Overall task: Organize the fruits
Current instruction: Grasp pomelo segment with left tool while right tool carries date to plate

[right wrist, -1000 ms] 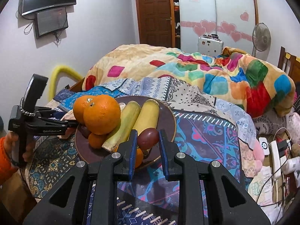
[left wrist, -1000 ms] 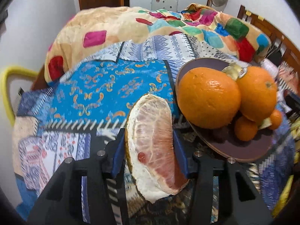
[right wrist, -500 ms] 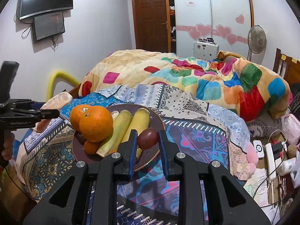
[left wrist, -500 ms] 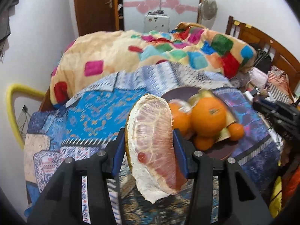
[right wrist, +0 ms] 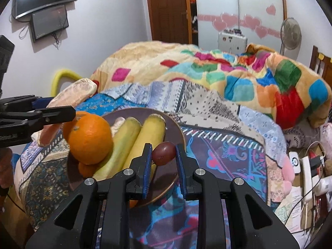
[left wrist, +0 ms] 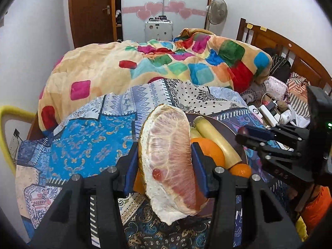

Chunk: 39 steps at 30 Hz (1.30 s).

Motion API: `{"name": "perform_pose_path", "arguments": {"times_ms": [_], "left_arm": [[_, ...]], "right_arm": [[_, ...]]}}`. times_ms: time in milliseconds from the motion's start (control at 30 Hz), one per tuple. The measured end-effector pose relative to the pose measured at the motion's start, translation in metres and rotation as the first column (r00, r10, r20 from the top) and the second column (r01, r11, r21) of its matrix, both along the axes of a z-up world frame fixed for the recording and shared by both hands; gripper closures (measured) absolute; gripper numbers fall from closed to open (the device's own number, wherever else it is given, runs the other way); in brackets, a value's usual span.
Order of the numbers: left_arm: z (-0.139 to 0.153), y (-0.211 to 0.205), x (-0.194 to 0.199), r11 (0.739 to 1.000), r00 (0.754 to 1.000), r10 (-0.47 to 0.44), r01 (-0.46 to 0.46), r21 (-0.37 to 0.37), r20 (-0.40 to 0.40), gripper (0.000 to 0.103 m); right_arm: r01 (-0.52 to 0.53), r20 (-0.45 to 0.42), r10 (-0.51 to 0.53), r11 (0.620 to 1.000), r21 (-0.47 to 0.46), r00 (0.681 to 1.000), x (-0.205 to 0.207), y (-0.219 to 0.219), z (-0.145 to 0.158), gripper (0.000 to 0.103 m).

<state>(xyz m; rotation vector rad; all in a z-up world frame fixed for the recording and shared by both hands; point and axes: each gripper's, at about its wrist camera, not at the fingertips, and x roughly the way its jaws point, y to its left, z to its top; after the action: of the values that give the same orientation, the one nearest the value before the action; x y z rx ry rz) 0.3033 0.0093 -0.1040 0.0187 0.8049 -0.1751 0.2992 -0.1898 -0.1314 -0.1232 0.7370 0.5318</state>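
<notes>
My left gripper (left wrist: 165, 168) is shut on a large peeled pomelo wedge (left wrist: 169, 161), pink flesh facing the camera, held in the air above the near side of a dark brown plate (left wrist: 234, 130). The plate (right wrist: 176, 128) carries big oranges (right wrist: 89, 138), two pale yellow bananas (right wrist: 145, 143) and small oranges (right wrist: 86, 170). My right gripper (right wrist: 162, 157) is shut on a small dark red round fruit (right wrist: 164, 153) over the plate's right edge. In the right wrist view the left gripper (right wrist: 62, 112) with the pomelo wedge (right wrist: 74, 93) shows at left.
The plate lies on a patterned blue and purple bedsheet (left wrist: 87, 143). A colourful quilt (left wrist: 166, 66) is heaped behind it. A wooden headboard (left wrist: 290, 58), chargers and cables (right wrist: 307, 168) sit at the right. A yellow chair frame (left wrist: 8, 124) stands at the left.
The left gripper rose and drew back with the pomelo wedge, so the plate now looks smaller and lower. The right gripper with the red fruit shifted slightly over the plate's right edge.
</notes>
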Motion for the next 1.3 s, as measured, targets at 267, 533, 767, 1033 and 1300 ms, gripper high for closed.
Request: {"name": "perform_pose_path", "arguments": {"times_ms": [267, 533, 767, 1033, 1300], "left_arm": [[-0.003, -0.001, 0.002, 1.000, 1.000, -0.001, 0.001, -0.007, 0.004, 0.054], [-0.004, 0.001, 0.001, 1.000, 1.000, 0.006, -0.006, -0.002, 0.010, 0.054], [-0.002, 0.002, -0.001, 1.000, 1.000, 0.008, -0.008, -0.004, 0.015, 0.054], [0.001, 0.002, -0.004, 1.000, 1.000, 0.002, -0.002, 0.002, 0.025, 0.054], [0.006, 0.005, -0.006, 1.000, 0.999, 0.008, -0.007, -0.010, 0.033, 0.053]], "right_arm": [[-0.002, -0.038, 0.001, 1.000, -0.026, 0.999, 0.010, 0.005, -0.009, 0.082], [0.003, -0.055, -0.004, 1.000, -0.018, 0.998, 0.011, 0.003, -0.011, 0.079], [0.010, -0.051, -0.010, 1.000, -0.011, 0.999, 0.010, 0.000, -0.010, 0.071], [0.002, -0.032, -0.002, 1.000, -0.010, 0.999, 0.006, 0.001, -0.008, 0.066], [-0.007, 0.007, 0.008, 1.000, -0.025, 1.000, -0.001, 0.004, -0.002, 0.066]]}}
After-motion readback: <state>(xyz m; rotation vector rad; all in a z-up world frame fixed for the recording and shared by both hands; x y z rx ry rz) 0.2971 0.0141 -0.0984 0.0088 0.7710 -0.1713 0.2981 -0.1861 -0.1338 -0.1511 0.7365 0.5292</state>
